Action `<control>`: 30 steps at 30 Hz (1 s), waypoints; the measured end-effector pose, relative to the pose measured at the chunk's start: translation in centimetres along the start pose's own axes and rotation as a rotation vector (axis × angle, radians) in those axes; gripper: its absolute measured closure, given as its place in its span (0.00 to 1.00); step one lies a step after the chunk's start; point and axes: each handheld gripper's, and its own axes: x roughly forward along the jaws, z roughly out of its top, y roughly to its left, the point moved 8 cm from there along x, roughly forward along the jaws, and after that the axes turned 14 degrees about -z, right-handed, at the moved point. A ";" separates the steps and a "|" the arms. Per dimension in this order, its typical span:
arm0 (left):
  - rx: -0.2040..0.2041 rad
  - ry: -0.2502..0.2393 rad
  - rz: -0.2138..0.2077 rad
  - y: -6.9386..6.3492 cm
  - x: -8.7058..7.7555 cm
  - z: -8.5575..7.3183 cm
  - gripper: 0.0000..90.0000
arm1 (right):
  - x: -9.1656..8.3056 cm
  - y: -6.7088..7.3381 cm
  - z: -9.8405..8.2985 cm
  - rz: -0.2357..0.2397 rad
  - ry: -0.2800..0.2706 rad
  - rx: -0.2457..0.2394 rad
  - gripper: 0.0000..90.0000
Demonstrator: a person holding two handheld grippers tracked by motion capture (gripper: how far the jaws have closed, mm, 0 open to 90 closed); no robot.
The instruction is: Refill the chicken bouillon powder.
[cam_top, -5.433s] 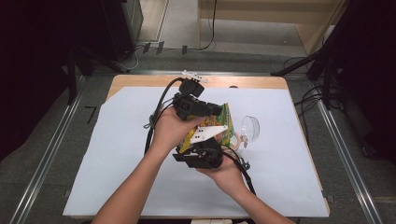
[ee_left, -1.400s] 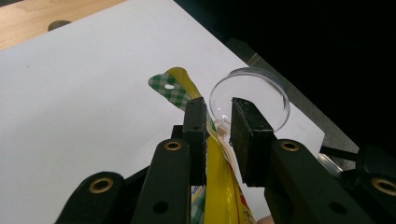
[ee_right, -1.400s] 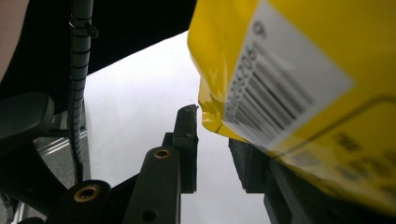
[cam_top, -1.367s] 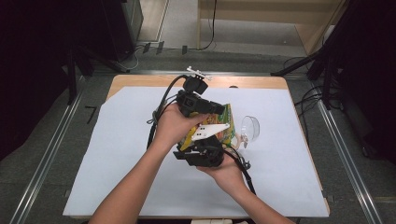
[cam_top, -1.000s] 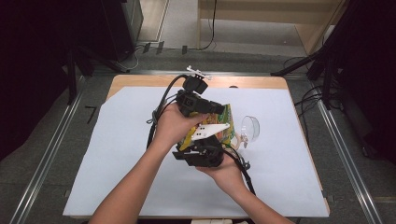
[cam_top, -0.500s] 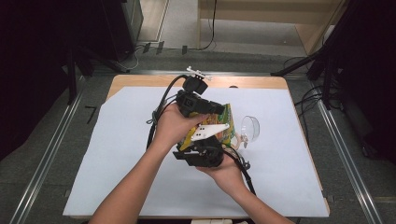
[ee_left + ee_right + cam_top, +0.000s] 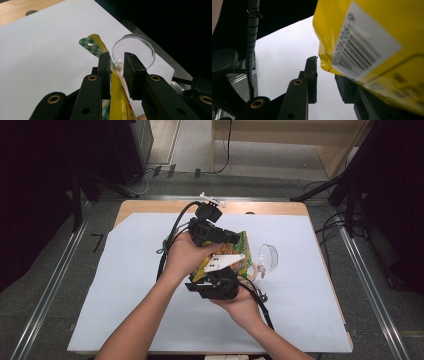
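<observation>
A yellow snack bag with a green checked top is held up above the white paper. My left gripper reaches in from the far side, and in the left gripper view its pads are shut on the bag's edge. My right gripper sits below and nearer the person, under its grey plate. In the right gripper view the bag's barcoded face lies over the right jaw, and white paper shows through the gap between the pads, so it stands open.
A clear round glass dish lies just right of the bag, also seen behind the left jaws as the dish. White paper covers the wooden table. Black cables trail from both grippers.
</observation>
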 end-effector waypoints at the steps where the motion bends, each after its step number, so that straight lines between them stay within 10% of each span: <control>1: 0.002 0.006 -0.002 0.0 0.0 -0.1 0.85 | 0.1 0.0 0.0 0.001 -0.002 0.000 0.81; 30: 0.004 0.028 -0.015 -0.2 -0.3 -1.5 0.86 | 0.8 1.0 -1.0 0.015 -0.030 -0.021 0.71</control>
